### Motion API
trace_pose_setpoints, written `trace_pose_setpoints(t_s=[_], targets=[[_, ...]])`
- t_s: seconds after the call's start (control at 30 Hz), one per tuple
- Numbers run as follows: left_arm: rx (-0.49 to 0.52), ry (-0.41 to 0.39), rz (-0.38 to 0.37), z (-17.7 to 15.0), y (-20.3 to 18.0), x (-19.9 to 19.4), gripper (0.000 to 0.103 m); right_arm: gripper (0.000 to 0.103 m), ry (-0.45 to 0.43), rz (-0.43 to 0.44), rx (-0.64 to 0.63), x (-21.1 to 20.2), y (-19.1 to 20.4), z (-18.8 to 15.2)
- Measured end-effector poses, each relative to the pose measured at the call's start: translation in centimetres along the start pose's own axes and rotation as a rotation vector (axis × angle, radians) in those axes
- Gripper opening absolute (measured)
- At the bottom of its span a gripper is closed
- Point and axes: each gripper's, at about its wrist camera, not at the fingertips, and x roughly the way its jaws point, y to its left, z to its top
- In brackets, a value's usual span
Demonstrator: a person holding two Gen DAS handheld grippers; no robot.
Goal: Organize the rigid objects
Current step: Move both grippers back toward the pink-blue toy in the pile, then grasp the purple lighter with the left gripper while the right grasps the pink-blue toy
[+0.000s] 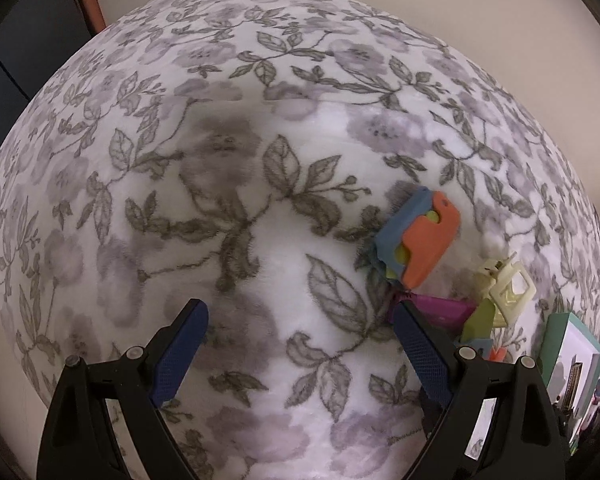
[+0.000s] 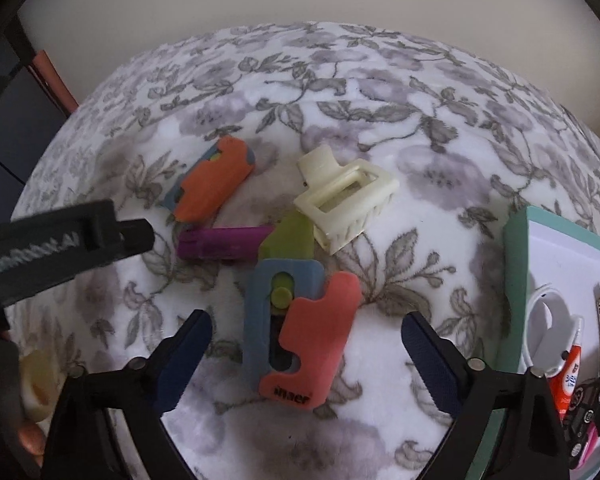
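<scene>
On the floral blanket (image 2: 380, 92) lies a cluster of small rigid things. A blue utility knife with a salmon cover (image 2: 300, 332) lies between the fingers of my right gripper (image 2: 306, 317). The gripper is open and its pads stand clear of the knife on both sides. Beyond it lie a green piece (image 2: 290, 240), a purple piece (image 2: 220, 242), a cream hair claw (image 2: 346, 200) and a second blue-and-orange knife (image 2: 214, 178). My left gripper (image 1: 300, 316) is open over bare blanket. That second knife (image 1: 420, 236) and the claw (image 1: 506, 288) lie to its right.
A teal-rimmed white box (image 2: 516, 280) at the right holds a white ring, a tube and several small items; it also shows as the box (image 1: 556, 344) in the left wrist view. The other gripper's black housing (image 2: 60, 240) reaches in from the left. A pale wall lies beyond the blanket.
</scene>
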Motion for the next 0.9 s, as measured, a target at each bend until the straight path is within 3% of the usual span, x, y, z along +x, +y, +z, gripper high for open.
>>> trace_pose_setpoints(t_s=[0.13,0.3,0.9], targets=[[-0.009,0.007,-0.008,-0.1,0.2,0.1,0.094,0.077,-0.003,-0.047,-0.015,0.3,0.1,0.0],[-0.009,0.008,-0.018,-0.1,0.0,0.1,0.094,0.059,-0.004,-0.013,0.030,-0.3,-1.0,0.2],[0.088,0.068,-0.079,-0.8,-7.5,2.0,0.094,0.058,0.008,0.034,0.182,-2.6,-6.9,1.4]])
